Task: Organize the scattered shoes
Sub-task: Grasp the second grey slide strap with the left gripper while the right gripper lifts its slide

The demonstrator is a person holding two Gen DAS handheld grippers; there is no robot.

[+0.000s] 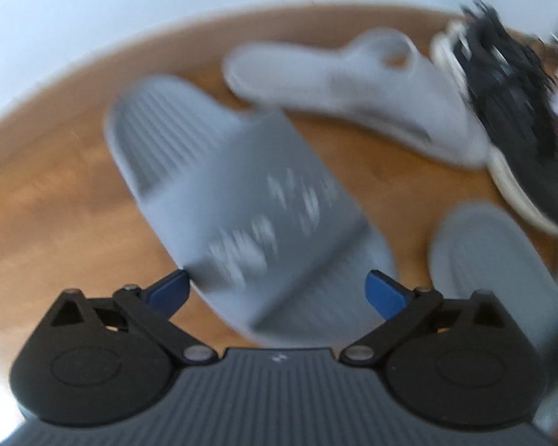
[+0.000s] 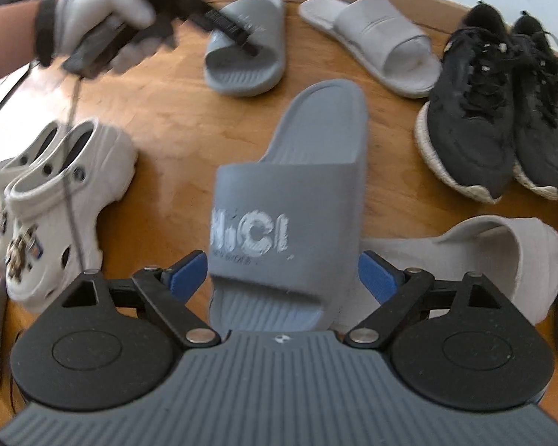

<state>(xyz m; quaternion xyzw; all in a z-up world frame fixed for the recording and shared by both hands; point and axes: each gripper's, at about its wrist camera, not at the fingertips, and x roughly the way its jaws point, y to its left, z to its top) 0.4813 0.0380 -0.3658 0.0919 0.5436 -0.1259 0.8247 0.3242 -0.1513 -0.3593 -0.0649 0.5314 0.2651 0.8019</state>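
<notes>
Round wooden bench [image 2: 160, 119] strewn with shoes; grey rubber slide with white lettering [image 2: 290, 200] straight ahead of right hand-held gripper [image 2: 282, 273], long axis along fingers, jaws wide, nothing held.

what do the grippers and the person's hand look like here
Both grippers look alike: the right gripper and left gripper have blue finger pads, black linkage arms with silver pivot pins, round black housings and a ribbed grey body bearing a small white mark. The person's left hand wears a white glove with a dark cuff; a thin cable hangs below it.
</notes>
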